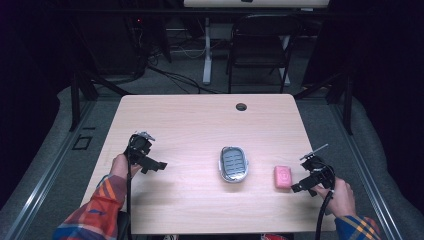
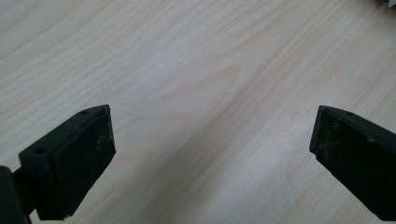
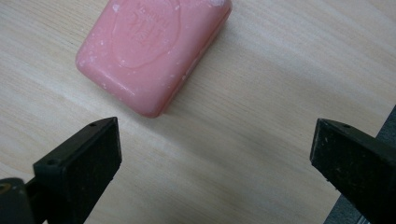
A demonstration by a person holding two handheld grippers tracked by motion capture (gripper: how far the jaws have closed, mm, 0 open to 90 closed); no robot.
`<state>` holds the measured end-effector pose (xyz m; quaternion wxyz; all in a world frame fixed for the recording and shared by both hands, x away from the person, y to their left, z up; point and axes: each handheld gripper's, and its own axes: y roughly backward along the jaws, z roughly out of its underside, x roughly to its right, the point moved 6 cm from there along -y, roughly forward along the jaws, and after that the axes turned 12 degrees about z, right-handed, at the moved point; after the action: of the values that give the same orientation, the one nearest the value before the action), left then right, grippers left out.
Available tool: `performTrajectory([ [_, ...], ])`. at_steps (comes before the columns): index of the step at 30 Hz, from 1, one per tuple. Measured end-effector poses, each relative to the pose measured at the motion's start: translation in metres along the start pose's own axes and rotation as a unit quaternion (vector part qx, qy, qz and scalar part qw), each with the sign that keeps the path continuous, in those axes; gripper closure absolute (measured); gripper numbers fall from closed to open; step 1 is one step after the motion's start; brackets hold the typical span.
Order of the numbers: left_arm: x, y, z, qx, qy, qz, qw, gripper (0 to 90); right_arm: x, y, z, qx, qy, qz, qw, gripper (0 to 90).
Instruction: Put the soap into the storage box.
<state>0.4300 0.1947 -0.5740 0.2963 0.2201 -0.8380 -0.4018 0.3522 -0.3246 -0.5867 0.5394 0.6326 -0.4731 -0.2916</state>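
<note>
High view: right tool (image 1: 300, 187) sits low near the worktop's (image 1: 190, 120) right edge, held in the right hand (image 1: 341, 196), jaws pointing left toward the pink soap bar (image 1: 283, 176). Soap lies flat just ahead of the jaw tips, not touching them as far as I can tell. Beyond the soap, further out along the same line, is the oval soap dish (image 1: 234, 164) with a slotted grey insert, clearly apart from the bar.

Right gripper view: right tool (image 3: 215, 154) jaws spread wide, nothing between the pads, bare wood in the gap. Soap bar (image 3: 152, 49) sits ahead of the jaws and off toward the left-hand jaw, embossed face up, some white scuffing on the edges. Dark edge shows behind the right-hand jaw.

Left tool (image 1: 156, 165) in high view is well clear of both soap and dish, on the far side of the dish, held by the left hand (image 1: 120, 166). Left gripper view: left tool (image 2: 212, 135) jaws also spread wide, plain worktop (image 2: 196, 70) under and ahead of them.
</note>
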Motion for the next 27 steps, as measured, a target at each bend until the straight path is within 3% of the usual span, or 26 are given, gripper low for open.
performTrajectory([
  [17,0.001,0.002,0.001,0.005,0.002,-0.002,1.0,0.0,-0.007,0.001,-0.004,0.003,0.008,-0.002,1.0,1.4],
  [27,0.001,0.002,0.002,0.003,0.001,-0.002,1.0,0.0,-0.012,0.007,-0.012,0.017,-0.009,-0.011,0.9998,0.0],
])
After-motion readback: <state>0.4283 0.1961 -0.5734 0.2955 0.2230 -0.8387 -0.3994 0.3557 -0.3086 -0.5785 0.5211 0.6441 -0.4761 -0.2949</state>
